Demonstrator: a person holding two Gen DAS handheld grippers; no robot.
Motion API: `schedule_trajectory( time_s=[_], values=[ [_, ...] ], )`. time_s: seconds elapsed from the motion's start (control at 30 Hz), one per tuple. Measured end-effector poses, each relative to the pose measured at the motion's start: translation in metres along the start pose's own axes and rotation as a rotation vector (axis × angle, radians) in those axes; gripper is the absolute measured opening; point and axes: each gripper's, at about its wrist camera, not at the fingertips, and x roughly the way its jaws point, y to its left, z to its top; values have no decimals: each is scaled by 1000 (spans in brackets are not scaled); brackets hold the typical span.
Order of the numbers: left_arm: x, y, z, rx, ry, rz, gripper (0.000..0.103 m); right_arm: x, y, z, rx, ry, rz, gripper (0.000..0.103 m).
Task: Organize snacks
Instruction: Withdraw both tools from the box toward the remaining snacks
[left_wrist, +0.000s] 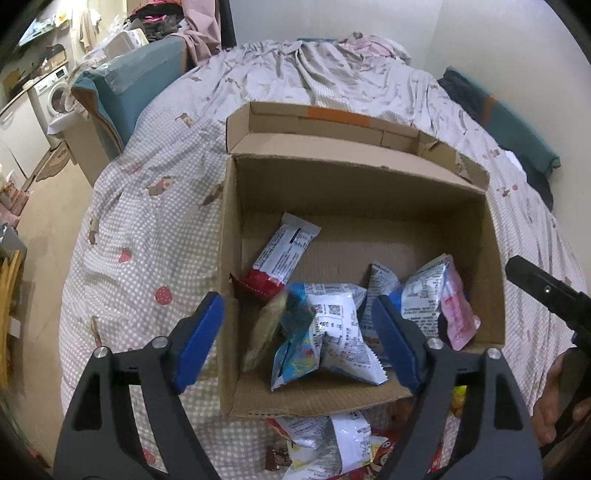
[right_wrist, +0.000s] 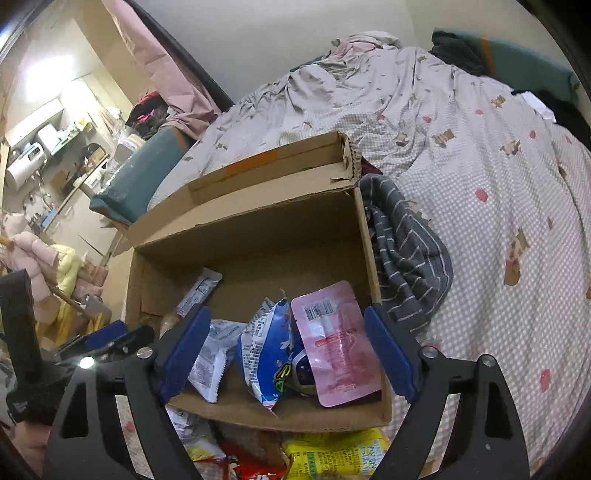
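Note:
An open cardboard box (left_wrist: 351, 199) stands on the bed with several snack packets inside. A white and red bar wrapper (left_wrist: 284, 251) leans in its left corner. Blue and white packets (left_wrist: 332, 332) lie near the front wall, and a pink pouch (left_wrist: 458, 314) rests at the right. My left gripper (left_wrist: 299, 339) hangs open over the box's front left corner, its pads touching nothing. My right gripper (right_wrist: 288, 350) is open above the front wall of the box (right_wrist: 258, 236), with the pink pouch (right_wrist: 336, 347) and a blue packet (right_wrist: 266, 358) below it, untouched.
More snack packets lie on the quilt in front of the box (left_wrist: 332, 443), among them a yellow one (right_wrist: 336, 454). A grey striped garment (right_wrist: 406, 258) is bunched against the box's right side. The bed drops off to the floor at the left. A hand (left_wrist: 554, 398) shows at the right.

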Motion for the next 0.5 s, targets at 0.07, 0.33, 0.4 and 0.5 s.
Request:
schedule_trajectory(
  time_s=[0.07, 0.33, 0.4, 0.5],
  values=[
    [-1, 0, 1, 7, -3, 0, 80, -1, 0, 1, 4, -2, 6, 88],
    [-12, 5, 0, 28, -25, 17, 80, -5, -6, -2, 23, -3, 2, 88],
    [-20, 9, -2, 29, -41, 22, 80, -9, -7, -3, 40, -2, 7, 88],
    [-29, 11, -4, 41, -49, 25, 80, -19, -4, -5, 31, -17, 12, 88]
  ],
)
